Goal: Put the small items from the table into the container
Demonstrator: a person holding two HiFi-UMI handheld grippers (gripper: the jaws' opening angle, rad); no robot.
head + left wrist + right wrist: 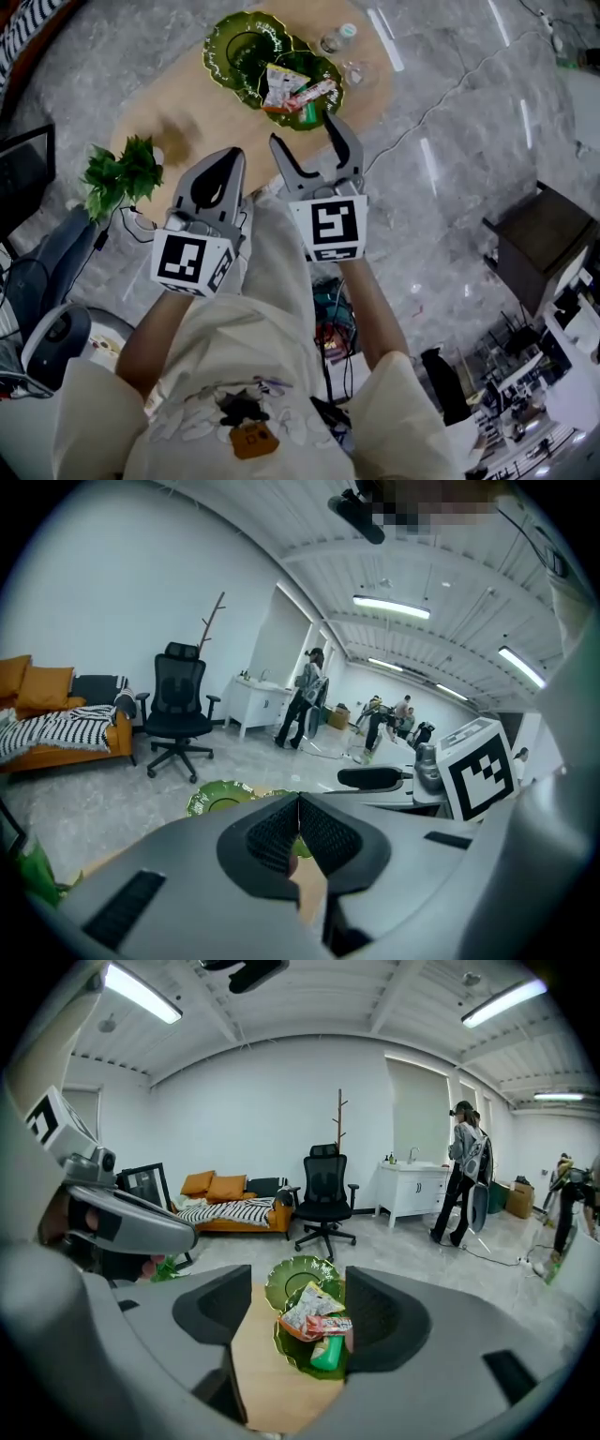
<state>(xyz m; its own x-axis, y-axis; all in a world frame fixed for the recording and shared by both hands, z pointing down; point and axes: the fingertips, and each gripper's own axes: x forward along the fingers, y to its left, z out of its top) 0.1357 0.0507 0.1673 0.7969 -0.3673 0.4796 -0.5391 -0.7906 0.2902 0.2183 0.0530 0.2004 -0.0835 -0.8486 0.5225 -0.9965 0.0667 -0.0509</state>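
Snacks gathered: a glossy green dish [330, 67] with a scalloped rim sits toward one end of the wooden table [187, 117]. It holds a crinkled white snack packet [279, 82], a red-and-white wrapper [316, 93] lying beside it, and a green bottle [310, 114] on the side toward the table's middle.

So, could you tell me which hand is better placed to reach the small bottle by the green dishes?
Probably the right: the right tongs stand open and empty, nearer the bottle; the left tongs are shut and farther off.
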